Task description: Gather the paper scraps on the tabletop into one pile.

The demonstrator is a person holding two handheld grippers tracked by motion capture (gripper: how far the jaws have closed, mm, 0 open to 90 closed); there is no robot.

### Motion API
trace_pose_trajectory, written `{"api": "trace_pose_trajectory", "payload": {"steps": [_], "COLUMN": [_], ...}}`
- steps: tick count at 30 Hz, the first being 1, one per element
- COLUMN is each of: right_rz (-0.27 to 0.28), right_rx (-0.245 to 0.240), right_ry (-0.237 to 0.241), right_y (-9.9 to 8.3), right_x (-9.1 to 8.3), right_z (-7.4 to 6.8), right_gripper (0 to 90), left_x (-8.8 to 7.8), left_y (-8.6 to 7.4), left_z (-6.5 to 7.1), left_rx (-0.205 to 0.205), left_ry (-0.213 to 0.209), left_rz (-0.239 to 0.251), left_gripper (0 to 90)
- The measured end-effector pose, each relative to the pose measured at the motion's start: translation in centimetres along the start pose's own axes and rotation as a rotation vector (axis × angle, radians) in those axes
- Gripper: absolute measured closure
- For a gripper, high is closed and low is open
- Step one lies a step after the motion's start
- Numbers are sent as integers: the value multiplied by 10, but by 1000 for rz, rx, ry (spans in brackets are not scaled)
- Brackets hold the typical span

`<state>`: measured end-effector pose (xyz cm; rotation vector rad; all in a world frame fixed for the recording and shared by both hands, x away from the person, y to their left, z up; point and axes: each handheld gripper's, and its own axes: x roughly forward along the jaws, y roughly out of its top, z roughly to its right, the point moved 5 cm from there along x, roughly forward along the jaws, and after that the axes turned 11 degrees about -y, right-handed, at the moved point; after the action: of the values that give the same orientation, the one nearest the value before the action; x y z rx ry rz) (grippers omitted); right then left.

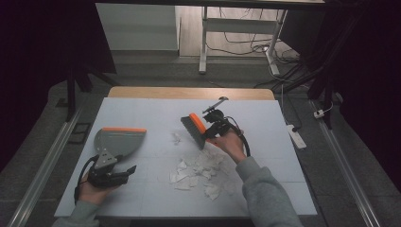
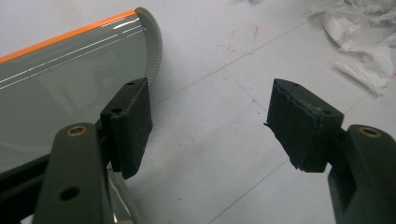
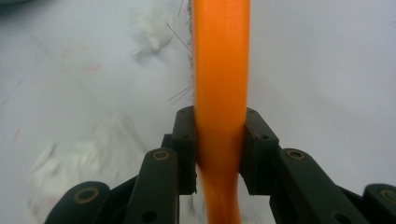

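Right gripper (image 1: pixel 208 135) clamped on orange brush (image 1: pixel 194 128) handle, bristles angled down at far edge of paper scraps (image 1: pixel 198 172) — positioned to sweep.
Left gripper (image 1: pixel 124 172) jaws apart, holding nothing, resting just beside grey dustpan (image 1: pixel 118 142).
Dustpan flat on table (image 1: pixel 156 111), well left of scraps, orange lip at its far edge, not yet set to catch.
1 stray scrap (image 1: pixel 176 137) near brush.

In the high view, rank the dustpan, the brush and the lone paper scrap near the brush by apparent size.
1. Dustpan: largest.
2. Brush: smaller, though tilted, so partly foreshortened.
3. Lone paper scrap: clearly smallest.
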<state>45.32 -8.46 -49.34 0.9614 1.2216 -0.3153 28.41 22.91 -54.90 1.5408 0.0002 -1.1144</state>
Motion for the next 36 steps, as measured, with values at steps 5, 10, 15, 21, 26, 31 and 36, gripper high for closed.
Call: {"api": "trace_pose_trajectory", "payload": {"steps": [5,10,15,21,26,31,36], "right_rz": [121,182,186,122,68,37,150], "right_rx": [-19,-49,-6,69,86,93,61], "right_ry": [43,88,138,114,57,2,46], "right_y": [11,39,67,80,54,11,1], "right_x": [-30,-25,12,62,54,23,-20], "right_z": [-11,-34,-55,-55,-31,-2,-6], "right_gripper": [701,700,700,701,701,701,701], "left_x": [0,-1,-1,-3,-1,-1,0], "left_y": [1,0,0,-1,-1,0,1], "left_z": [1,-1,0,-2,-2,1,2], "left_rx": [3,-2,2,-2,2,10,9], "left_ry": [5,7,3,3,-1,0,4], "left_rz": [-1,3,2,10,4,1,-4], "left_gripper": [317,317,317,318,318,318,318]}}
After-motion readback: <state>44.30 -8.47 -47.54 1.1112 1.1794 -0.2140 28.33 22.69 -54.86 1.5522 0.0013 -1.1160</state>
